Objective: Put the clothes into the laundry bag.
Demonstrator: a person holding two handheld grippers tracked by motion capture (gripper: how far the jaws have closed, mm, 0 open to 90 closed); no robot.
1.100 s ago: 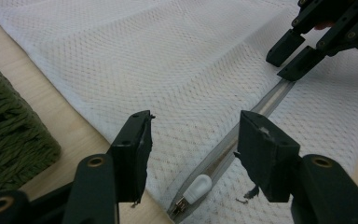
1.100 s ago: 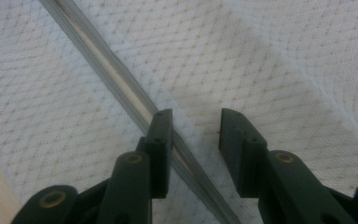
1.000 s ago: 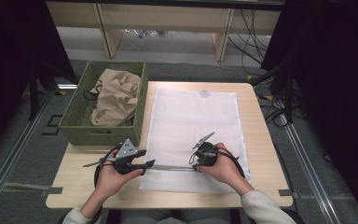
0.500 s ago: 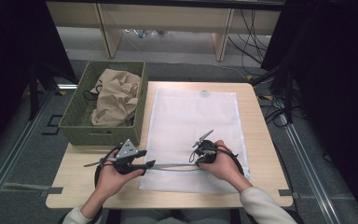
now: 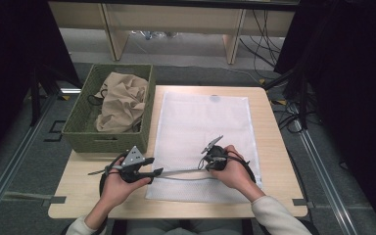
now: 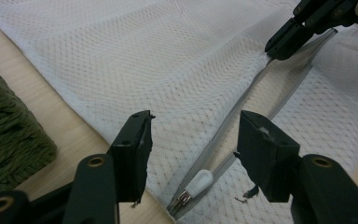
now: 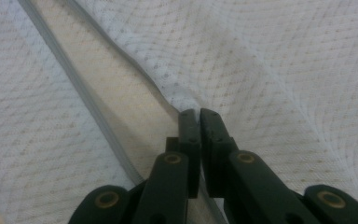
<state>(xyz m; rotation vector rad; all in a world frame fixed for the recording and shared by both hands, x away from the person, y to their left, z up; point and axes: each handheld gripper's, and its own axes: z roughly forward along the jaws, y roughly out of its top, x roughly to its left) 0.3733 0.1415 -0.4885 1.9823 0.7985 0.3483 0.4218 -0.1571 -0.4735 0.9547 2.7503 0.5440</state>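
A white mesh bag (image 5: 200, 122) lies flat on the wooden table (image 5: 274, 161), its grey zipper (image 5: 181, 172) open along the near edge. My left gripper (image 6: 193, 130) is open at the bag's near left corner, its jaws either side of the white zipper pull (image 6: 198, 182) without touching it. My right gripper (image 7: 199, 114) has just been closing and now pinches the upper lip of the zipper opening. In the left gripper view the right gripper (image 6: 272, 46) grips that lip farther along. From above, the left gripper (image 5: 159, 171) and the right gripper (image 5: 203, 167) face each other along the zipper.
A green woven basket (image 5: 83, 132) holding a crumpled beige cloth (image 5: 122, 100) stands at the table's left edge, close to my left gripper. Wooden table legs and cables lie beyond the far edge.
The right gripper's jaws have closed onto the lip of the bag's opening. Both hands stay where they were, and the left gripper stays open.
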